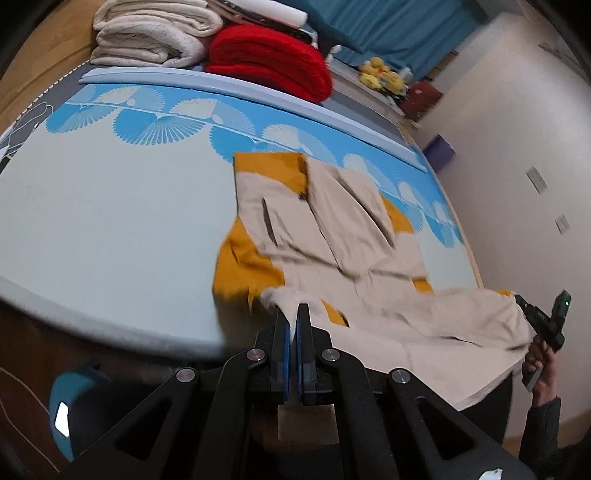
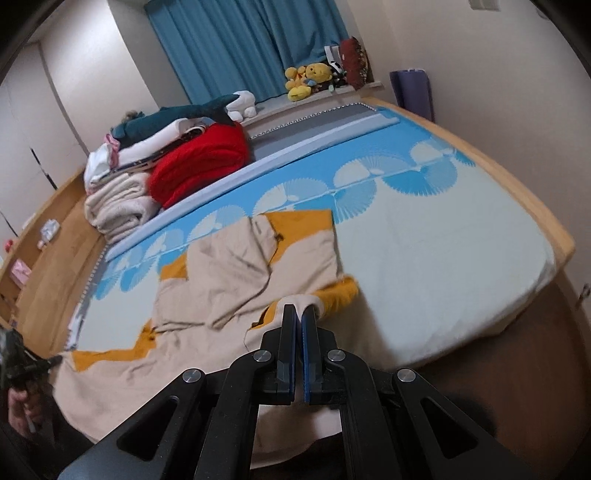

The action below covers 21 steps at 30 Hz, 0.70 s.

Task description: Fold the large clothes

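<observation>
A large beige garment [image 1: 332, 229] [image 2: 229, 266] with mustard-yellow panels lies on the pale bed sheet [image 1: 110, 221] [image 2: 424, 251], its sleeves folded across the body. Its near hem is lifted off the bed edge. My left gripper [image 1: 293, 310] is shut on one beige corner of that hem. My right gripper [image 2: 299, 310] is shut on the other corner, next to a mustard flap. In the left wrist view the right gripper [image 1: 543, 321] shows at the far right in a hand, with the hem stretched between both. The left gripper [image 2: 22, 365] shows at the left edge of the right wrist view.
At the head of the bed are a folded red blanket [image 1: 269, 59] [image 2: 199, 162] and stacked cream blankets [image 1: 147, 33] [image 2: 114, 206]. Yellow plush toys [image 1: 380, 74] [image 2: 306, 81] sit below a blue curtain [image 2: 240, 48]. A wooden frame [image 2: 535, 206] borders the mattress.
</observation>
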Tool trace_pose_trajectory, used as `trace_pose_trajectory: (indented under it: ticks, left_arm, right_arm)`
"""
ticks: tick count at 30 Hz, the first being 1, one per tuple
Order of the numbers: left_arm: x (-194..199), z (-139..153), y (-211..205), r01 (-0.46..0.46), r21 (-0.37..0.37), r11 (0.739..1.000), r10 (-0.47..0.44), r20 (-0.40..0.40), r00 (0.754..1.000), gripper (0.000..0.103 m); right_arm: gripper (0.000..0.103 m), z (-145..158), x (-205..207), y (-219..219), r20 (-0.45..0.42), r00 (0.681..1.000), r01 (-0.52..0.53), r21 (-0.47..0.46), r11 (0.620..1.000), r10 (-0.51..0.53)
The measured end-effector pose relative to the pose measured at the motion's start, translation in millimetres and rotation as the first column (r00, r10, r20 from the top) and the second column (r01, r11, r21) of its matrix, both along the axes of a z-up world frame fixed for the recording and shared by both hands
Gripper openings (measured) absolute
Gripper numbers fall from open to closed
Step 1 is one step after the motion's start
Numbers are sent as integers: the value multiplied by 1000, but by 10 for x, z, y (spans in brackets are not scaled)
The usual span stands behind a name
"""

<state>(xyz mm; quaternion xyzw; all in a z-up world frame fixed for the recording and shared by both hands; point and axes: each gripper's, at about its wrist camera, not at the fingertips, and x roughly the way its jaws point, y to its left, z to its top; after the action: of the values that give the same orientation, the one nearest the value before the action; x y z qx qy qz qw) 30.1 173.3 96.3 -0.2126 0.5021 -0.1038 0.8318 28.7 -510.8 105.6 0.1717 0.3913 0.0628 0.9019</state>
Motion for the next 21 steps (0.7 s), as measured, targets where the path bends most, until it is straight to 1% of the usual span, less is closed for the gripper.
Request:
trace_pose_trajectory:
  ticks: [2,4,6,8,10,11,12,13,14,15,17,18,19,21]
  left_arm:
    - [345,-118,20,-14,-9,1000,13,-16,1000,1]
    - [789,-251,18,-6,16,1000,6,-30,1000,1]
    - [1263,-441,29,-7,38,999,9,-61,998,1]
    - [1626,-634,31,-13,59,998,19,-92,996,1]
    - [1937,-886,64,-43,31,999,47,-132,990,1]
    - [2028,-994,78,-56,23,998,58,-147,987,2]
    - [2096,-1127,87,-74,9,997,74,-182,980,2]
    - [2150,-1253,92,-100,4,995,98,-237,967,1]
    - [2173,-1296,84,-112,3,994,109,-251,962,1]
    - [2222,-1322,31,-103,28,994,107,-257,960,1]
    - [2286,-1328,-51,-70,76,995,87,-255,963,2]
    - [2297,-1331,-42,-72,73,995,89,-253,963,4]
    - [2306,-1341,-13,-86,56,995,98,-253,963,9]
    - [2275,-1342,112,-145,-4,989,139,-255,957,11]
  right_arm:
    - [2,-77,362,27,-13,1000,-13,-19,1000,13]
    - [2,-215,861,53,-46,999,-31,-29,999,30]
    - [2,-377,1352,93,-84,996,-44,-52,998,40]
    - [2,-574,1818,134,-129,990,-62,-79,995,51]
    - [2,-806,2218,162,-173,984,-62,-102,993,44]
    - [2,-966,2416,159,-204,978,-59,-98,993,37]
    - [2,-1096,2529,170,-228,973,-54,-99,994,30]
    - [2,-1226,2634,168,-262,965,-48,-93,994,22]
    - [2,-1321,2702,168,-289,957,-41,-82,996,16]
    - [2,-1395,2784,161,-311,950,-32,-56,998,13]
    - [2,-1458,2888,168,-321,947,-29,-60,998,8]
    - [3,-1485,2940,177,-325,946,-29,-68,997,6]
    - [3,-1509,2976,166,-330,944,-25,-58,998,4]
    - [3,-1533,2993,147,-331,944,-13,-32,999,2]
